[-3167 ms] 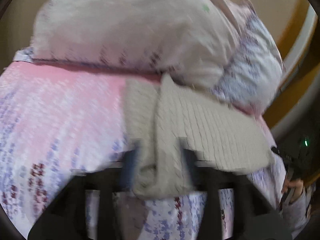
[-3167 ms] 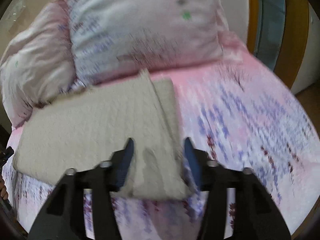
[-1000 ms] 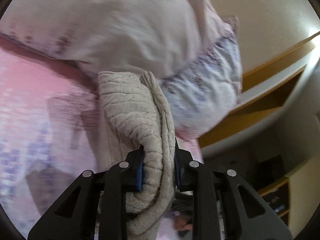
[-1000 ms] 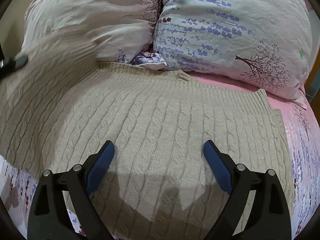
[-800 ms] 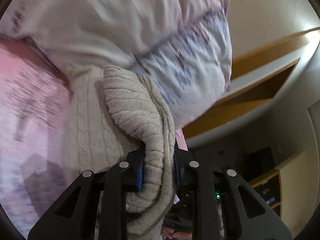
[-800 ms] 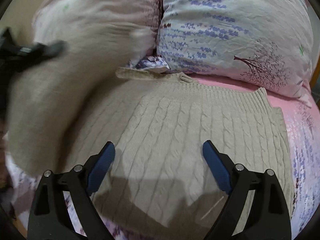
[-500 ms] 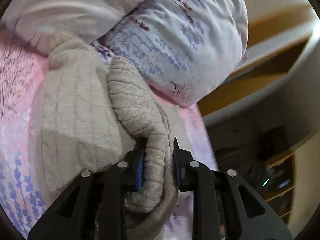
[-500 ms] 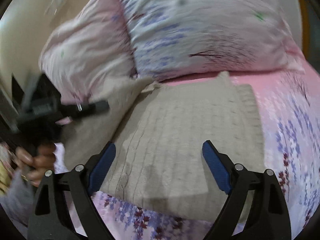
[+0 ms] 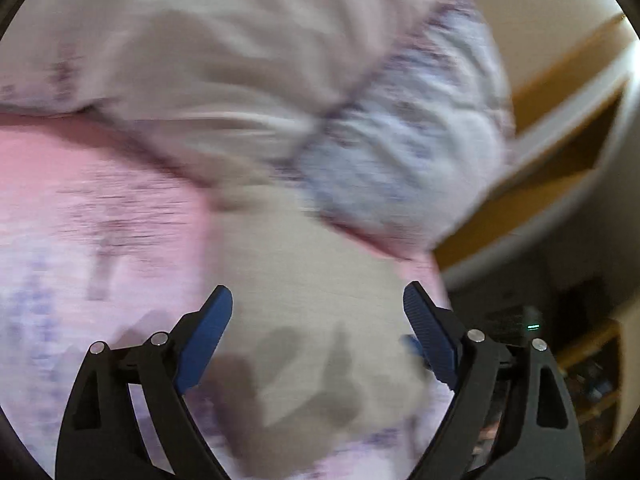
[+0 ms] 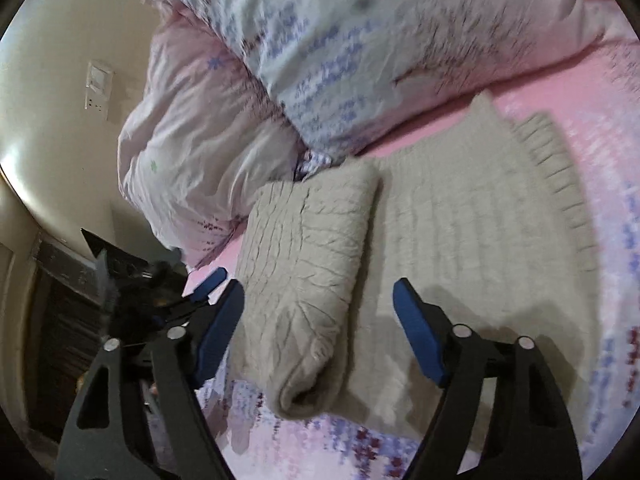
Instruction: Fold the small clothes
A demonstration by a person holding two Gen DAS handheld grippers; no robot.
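While the beige cable-knit sweater (image 10: 420, 248) lies on the pink floral bed sheet (image 10: 600, 92) just below two pillows (image 10: 360, 40), one side panel (image 10: 308, 264) is doubled over the body, apparently to narrow it. Left gripper (image 9: 318, 316): jaws opening and spread wide above the knit, pinching nothing, seemingly having let that panel go. Right gripper (image 10: 318, 308): jaws closing from a wide spread, astride the folded panel's near end, pads not yet pressing it.
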